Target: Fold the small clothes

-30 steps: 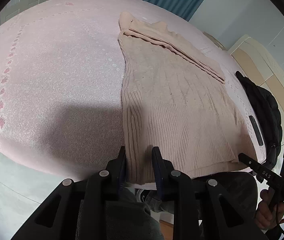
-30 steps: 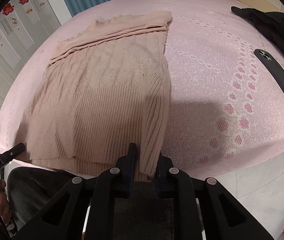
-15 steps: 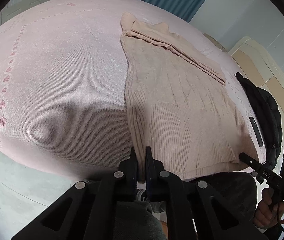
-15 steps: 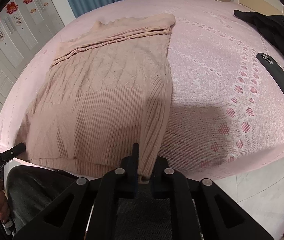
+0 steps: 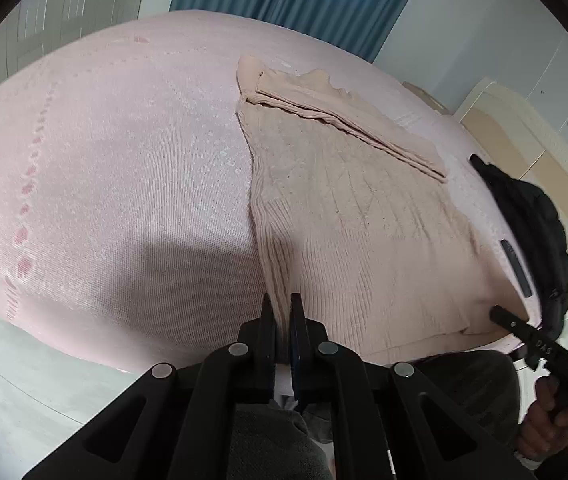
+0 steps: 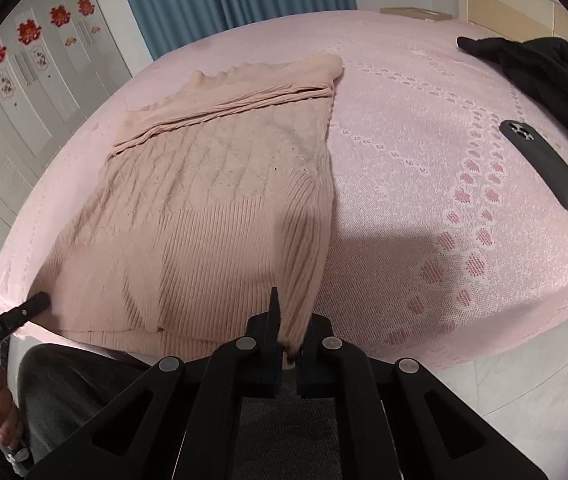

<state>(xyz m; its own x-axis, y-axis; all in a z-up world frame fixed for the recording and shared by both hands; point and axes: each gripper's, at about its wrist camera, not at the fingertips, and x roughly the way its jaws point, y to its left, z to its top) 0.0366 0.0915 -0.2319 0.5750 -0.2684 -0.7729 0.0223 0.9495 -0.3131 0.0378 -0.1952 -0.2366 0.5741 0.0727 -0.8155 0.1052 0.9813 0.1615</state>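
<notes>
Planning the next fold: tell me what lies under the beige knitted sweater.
The beige knitted sweater lies flat on the pink patterned bedspread, which shows around it. Whatever is beneath the knit stays covered.

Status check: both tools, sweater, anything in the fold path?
Left tool and right tool shut on sweater hem corners. Sweater flat, sleeves folded in. Phone and black jacket off to side.

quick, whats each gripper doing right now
Left gripper: just closed, shut on the near left hem corner of the beige knit sweater.
Right gripper: just closed, shut on the sweater's near right hem corner.
</notes>
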